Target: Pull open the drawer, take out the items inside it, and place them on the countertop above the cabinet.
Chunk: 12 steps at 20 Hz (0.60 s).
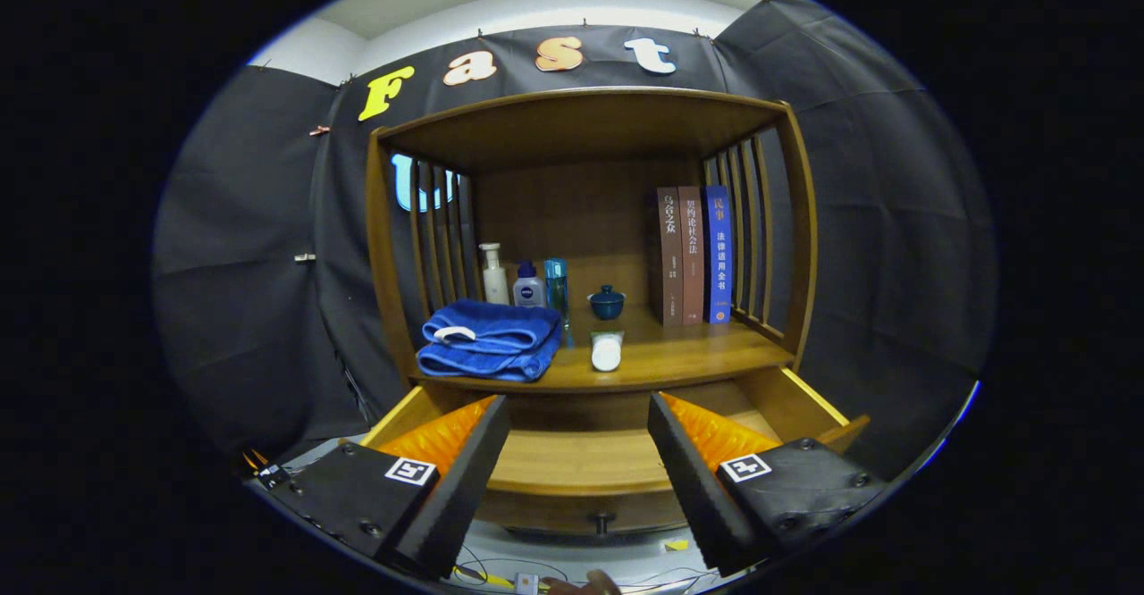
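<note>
The wooden cabinet's drawer (581, 461) stands pulled out below the countertop (679, 358), and the part of its floor I see between my fingers is bare. My gripper (579, 412) hovers open over the drawer, nothing between its fingers. On the countertop lies a white tube (606, 351) on its side, end toward me, just beyond the fingers. A folded blue towel (487, 339) rests to the tube's left. The drawer's small knob (601, 521) shows on its front panel below the gripper.
At the back of the countertop stand a white bottle (493, 273), a small blue-capped bottle (527, 287), a teal bottle (556, 287) and a dark lidded cup (607, 302). Three books (693, 254) stand upright at the right. Slatted sides (746, 229) enclose the shelf. Cables (500, 573) lie on the floor.
</note>
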Motion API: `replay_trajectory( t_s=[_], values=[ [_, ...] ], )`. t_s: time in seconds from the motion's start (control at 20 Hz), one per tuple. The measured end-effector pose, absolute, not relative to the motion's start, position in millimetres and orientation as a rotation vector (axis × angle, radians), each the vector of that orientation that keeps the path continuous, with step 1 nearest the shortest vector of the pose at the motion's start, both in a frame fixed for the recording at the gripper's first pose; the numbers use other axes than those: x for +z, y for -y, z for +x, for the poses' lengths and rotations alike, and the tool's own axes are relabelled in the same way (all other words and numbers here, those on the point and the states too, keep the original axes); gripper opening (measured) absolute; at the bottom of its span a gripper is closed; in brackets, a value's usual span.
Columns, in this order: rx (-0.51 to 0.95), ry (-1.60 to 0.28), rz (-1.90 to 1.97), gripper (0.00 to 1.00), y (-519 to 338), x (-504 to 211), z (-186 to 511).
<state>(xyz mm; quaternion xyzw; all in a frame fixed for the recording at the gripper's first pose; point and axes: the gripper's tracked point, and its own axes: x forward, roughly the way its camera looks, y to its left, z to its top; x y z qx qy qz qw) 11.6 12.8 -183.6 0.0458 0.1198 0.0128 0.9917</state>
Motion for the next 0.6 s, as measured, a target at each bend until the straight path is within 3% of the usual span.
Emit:
replay_trajectory(
  t_s=[0.6],
  values=[
    [-0.036, -0.347, 0.068, 1.00, 0.2, -283.6, 2.9]
  ],
)
